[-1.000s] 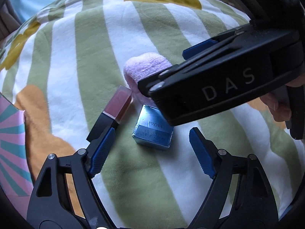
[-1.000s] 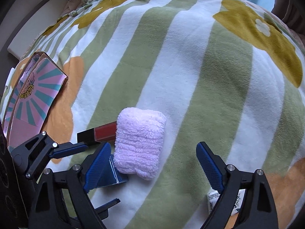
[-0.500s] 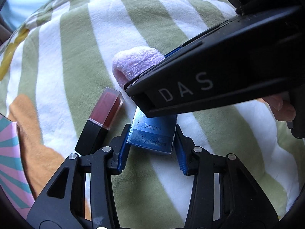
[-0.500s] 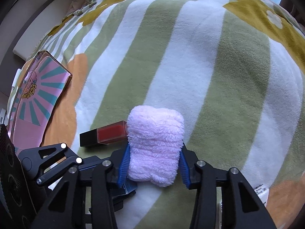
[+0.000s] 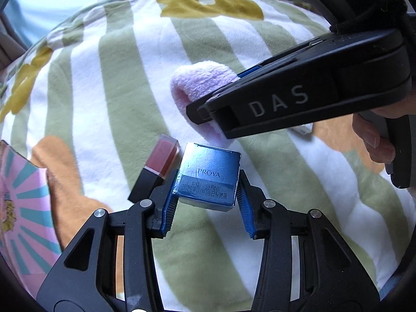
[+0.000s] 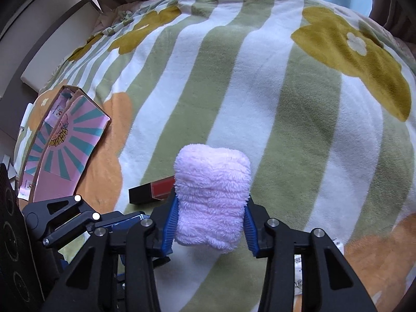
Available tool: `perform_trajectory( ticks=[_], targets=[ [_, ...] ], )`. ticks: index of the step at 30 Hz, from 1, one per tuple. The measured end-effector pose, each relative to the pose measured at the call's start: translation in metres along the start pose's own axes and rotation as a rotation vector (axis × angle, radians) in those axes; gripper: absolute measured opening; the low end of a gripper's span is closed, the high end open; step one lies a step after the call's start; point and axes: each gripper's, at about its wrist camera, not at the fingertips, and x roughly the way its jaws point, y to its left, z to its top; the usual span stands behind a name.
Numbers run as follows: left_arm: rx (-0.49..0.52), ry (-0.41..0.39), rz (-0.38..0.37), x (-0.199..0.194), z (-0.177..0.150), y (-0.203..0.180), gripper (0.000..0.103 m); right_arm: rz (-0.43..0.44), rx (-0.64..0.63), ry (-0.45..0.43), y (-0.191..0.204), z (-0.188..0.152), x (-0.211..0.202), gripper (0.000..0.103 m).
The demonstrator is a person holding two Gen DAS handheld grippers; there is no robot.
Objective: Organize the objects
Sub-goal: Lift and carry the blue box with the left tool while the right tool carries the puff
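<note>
Left gripper [image 5: 206,202] jaws pinch the blue box [image 5: 208,176]; right gripper [image 6: 209,228] jaws squeeze the pink towel [image 6: 212,202]; the patterned carton [image 6: 67,143] lies open.

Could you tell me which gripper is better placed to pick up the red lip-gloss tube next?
Neither is free, but the left gripper, shut on the blue foil box, sits right beside the red lip-gloss tube; the right gripper clamps the pink fluffy cloth.
</note>
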Motion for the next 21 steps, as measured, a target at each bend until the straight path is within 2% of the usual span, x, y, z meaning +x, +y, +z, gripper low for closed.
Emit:
perform_trajectory(
  ticks=[5,7,10,16,21],
  targets=[
    [-0.025,-0.033,0.012,-0.042,0.005,0.006,0.039,-0.025,0.001,-0.039,0.012,-0.001,-0.041,0.041],
    [-0.041,-0.043,0.006,-0.062,0.004,0.004,0.039,-0.041,0.004,-0.052,0.037,0.015,-0.045,0.041],
    [-0.081,-0.058,0.01,-0.089,0.003,0.015,0.039,-0.064,0.013,-0.069,0.052,0.012,-0.074,0.041],
    [-0.145,-0.085,0.035,-0.153,-0.001,0.022,0.039,-0.133,0.05,-0.092,0.08,-0.01,-0.124,0.041],
    [-0.202,-0.101,0.049,-0.199,-0.01,0.028,0.039,-0.168,0.13,-0.097,0.106,-0.038,-0.159,0.041]
  ],
)
